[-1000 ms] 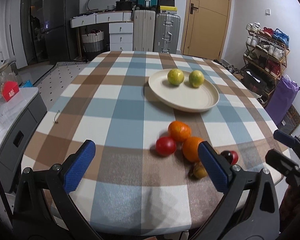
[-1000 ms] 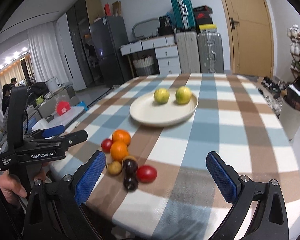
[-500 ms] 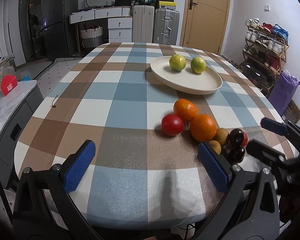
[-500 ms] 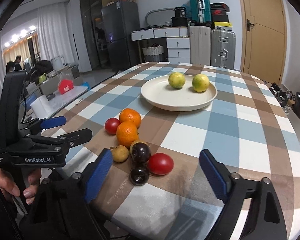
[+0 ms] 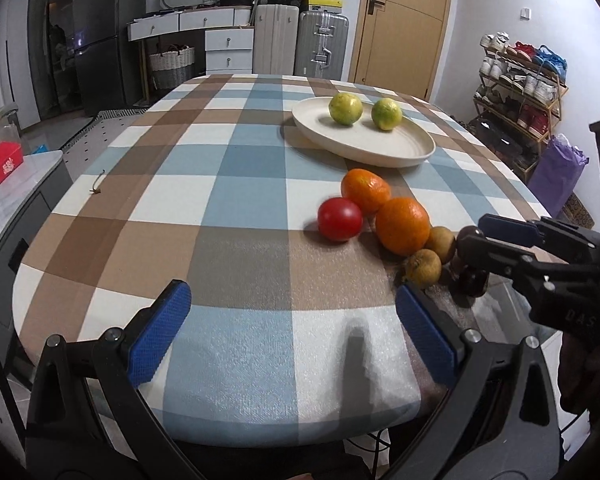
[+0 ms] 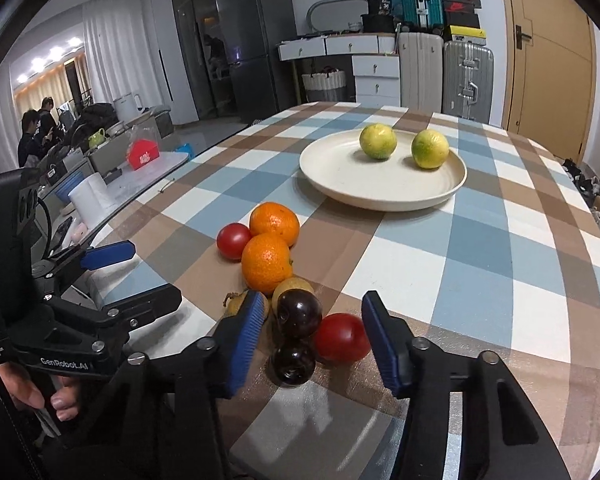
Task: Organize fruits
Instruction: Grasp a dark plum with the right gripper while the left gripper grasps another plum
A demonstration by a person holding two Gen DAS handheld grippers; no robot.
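The right gripper (image 6: pixel 312 336) was angled downward, its jaws closing; the blue pads (image 6: pixel 245 340) were not yet seen pressed on anything, though fruit lay between them. In the left wrist view the same tool (image 5: pixel 496 240) was seen entering from the right side, held low. The left gripper (image 5: pixel 291 328) was also pitched downward, its jaws spread wide with nothing between them. It was gripped from below by a hand (image 6: pixel 39 394), whose fingers were seen curled around the black handle.
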